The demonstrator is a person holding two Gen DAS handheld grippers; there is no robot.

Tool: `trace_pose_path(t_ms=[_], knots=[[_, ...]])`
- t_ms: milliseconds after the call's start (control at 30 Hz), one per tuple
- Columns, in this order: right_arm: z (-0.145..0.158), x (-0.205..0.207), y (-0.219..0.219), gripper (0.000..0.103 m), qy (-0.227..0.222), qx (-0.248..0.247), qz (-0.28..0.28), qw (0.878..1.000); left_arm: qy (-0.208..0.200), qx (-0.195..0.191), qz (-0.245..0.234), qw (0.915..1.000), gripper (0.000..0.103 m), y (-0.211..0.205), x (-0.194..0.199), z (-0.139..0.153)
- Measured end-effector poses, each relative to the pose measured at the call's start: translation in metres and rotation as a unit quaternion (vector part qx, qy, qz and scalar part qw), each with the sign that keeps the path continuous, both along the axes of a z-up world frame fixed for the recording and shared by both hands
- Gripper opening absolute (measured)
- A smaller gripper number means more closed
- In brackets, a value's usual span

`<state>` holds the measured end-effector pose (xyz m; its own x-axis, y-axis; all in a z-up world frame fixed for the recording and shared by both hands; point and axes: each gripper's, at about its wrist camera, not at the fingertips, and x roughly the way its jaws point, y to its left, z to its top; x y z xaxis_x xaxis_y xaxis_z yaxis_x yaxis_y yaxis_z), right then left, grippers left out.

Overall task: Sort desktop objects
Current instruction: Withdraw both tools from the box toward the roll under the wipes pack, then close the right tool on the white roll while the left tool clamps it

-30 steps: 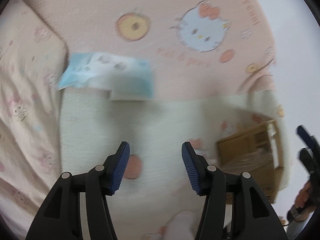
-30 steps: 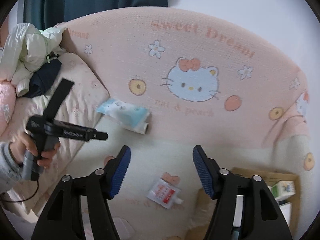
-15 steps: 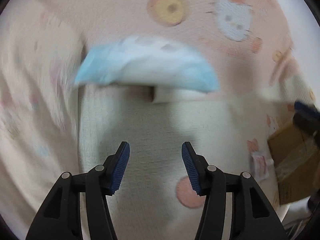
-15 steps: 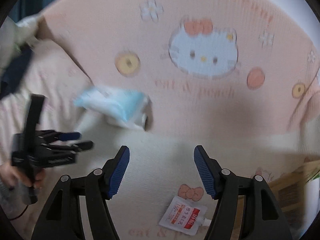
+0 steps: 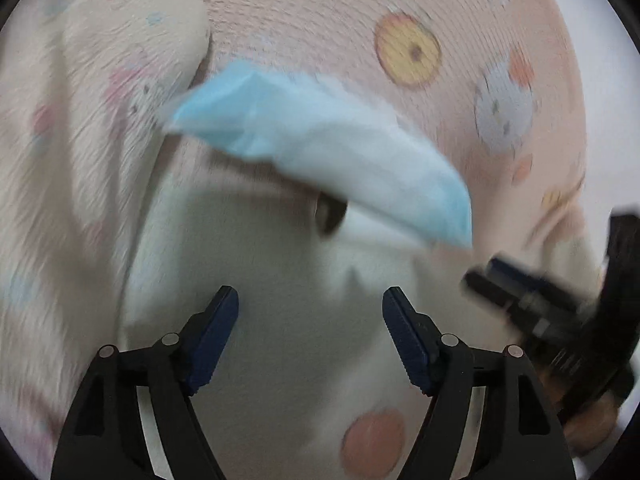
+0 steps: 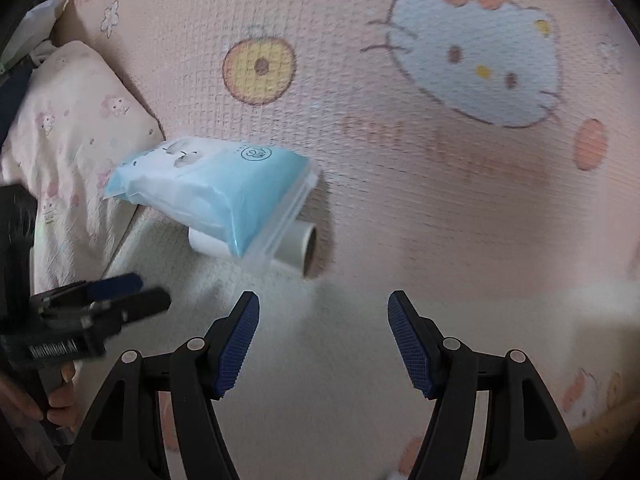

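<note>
Blue pack (image 6: 212, 184) lies atop white roll (image 6: 298, 246) by pillow edge (image 6: 80, 120).

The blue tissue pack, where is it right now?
The blue tissue pack lies left of centre in the right wrist view, atop a white tube, between the pillow and the pink headboard.

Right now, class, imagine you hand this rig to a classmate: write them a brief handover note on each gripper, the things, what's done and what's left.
Left gripper: empty, jaws opening, aimed at the blue pack.
Right gripper: open, empty, facing the same spot.
Pack lies on a white tube, against the pink headboard, beside the pillow.
Done: nothing gripped yet.
Left: probably lift the pack, then the tube, and sort both.
</note>
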<state>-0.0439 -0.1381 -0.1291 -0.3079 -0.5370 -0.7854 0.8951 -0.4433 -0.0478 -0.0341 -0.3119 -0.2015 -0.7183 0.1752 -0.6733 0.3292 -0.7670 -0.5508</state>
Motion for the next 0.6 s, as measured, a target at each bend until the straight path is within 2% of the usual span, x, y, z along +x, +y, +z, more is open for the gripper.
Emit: trace_pose_path(t_ms=[33, 100, 133, 167, 400, 467, 500, 600], knots=[[-0.003, -0.002, -0.005, 0.065, -0.001, 0.000, 0.004, 1.000, 0.008, 0.016, -0.001, 0.9998, 0.075, -0.001, -0.003, -0.002], [-0.005, -0.006, -0.012, 0.065, -0.008, -0.004, 0.014, 1.000, 0.013, 0.040, 0.002, 0.9991, 0.056, -0.005, -0.012, -0.006], [-0.006, -0.009, -0.015, 0.065, -0.013, -0.006, 0.017, 1.000, 0.012, 0.045, 0.002, 0.9989, 0.041, -0.006, -0.016, -0.007], [-0.008, -0.013, -0.019, 0.065, -0.019, -0.005, 0.018, 1.000, 0.011, 0.048, -0.002, 0.9988, 0.035, -0.006, -0.020, -0.009], [-0.013, -0.033, -0.031, 0.064, -0.080, -0.021, 0.026, 0.996, 0.030, 0.014, -0.030, 0.9990, 0.035, 0.013, -0.038, 0.003], [-0.013, -0.033, -0.031, 0.061, -0.088, -0.028, 0.034, 0.995, 0.030, 0.013, -0.037, 0.9988, 0.035, 0.016, -0.040, 0.004], [-0.014, -0.033, -0.032, 0.055, -0.094, -0.027, 0.041, 0.994, 0.030, 0.016, -0.041, 0.9986, 0.035, 0.018, -0.040, 0.005], [-0.014, -0.031, -0.032, 0.053, -0.110, -0.031, 0.042, 0.993, 0.036, 0.015, -0.061, 0.9973, 0.035, 0.026, -0.038, 0.010]])
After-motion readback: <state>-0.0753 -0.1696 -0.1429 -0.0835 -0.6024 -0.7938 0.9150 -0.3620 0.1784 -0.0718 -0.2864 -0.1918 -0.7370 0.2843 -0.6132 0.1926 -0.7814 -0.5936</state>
